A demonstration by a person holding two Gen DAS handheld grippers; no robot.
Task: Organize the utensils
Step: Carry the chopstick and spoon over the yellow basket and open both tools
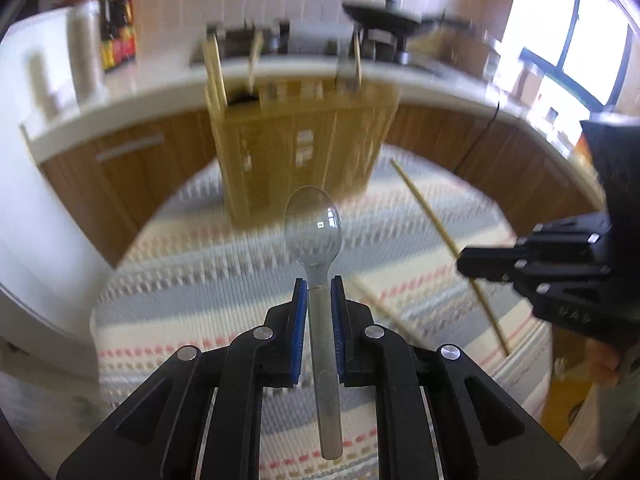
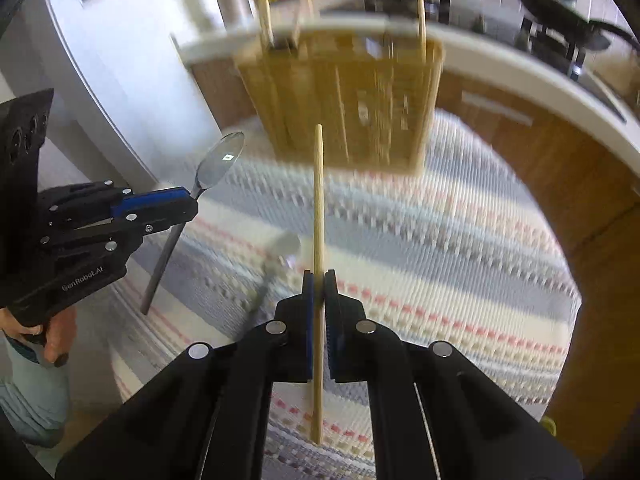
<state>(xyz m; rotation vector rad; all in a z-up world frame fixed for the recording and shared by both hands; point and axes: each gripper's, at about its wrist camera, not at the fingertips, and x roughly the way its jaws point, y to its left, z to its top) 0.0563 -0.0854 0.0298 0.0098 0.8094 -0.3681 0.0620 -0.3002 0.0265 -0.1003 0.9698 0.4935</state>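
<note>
My left gripper (image 1: pixel 319 286) is shut on a clear plastic spoon (image 1: pixel 314 222), bowl pointing forward, held above the striped mat. It also shows in the right wrist view (image 2: pixel 188 200) with the spoon (image 2: pixel 222 158). My right gripper (image 2: pixel 319 278) is shut on a wooden chopstick (image 2: pixel 318 184); it shows in the left wrist view (image 1: pixel 466 266) with the chopstick (image 1: pixel 428 208). A wooden utensil holder (image 1: pixel 300 148) stands ahead on the mat, also seen in the right wrist view (image 2: pixel 344 100), with chopsticks standing in it. Another clear spoon (image 2: pixel 280 256) lies on the mat.
The striped woven mat (image 2: pixel 440 240) covers a round table. A second chopstick (image 1: pixel 380 304) lies on the mat. Behind are a white kitchen counter (image 1: pixel 160 92), wooden cabinets, a stove with a black wok (image 1: pixel 384 16) and a white fridge at the left.
</note>
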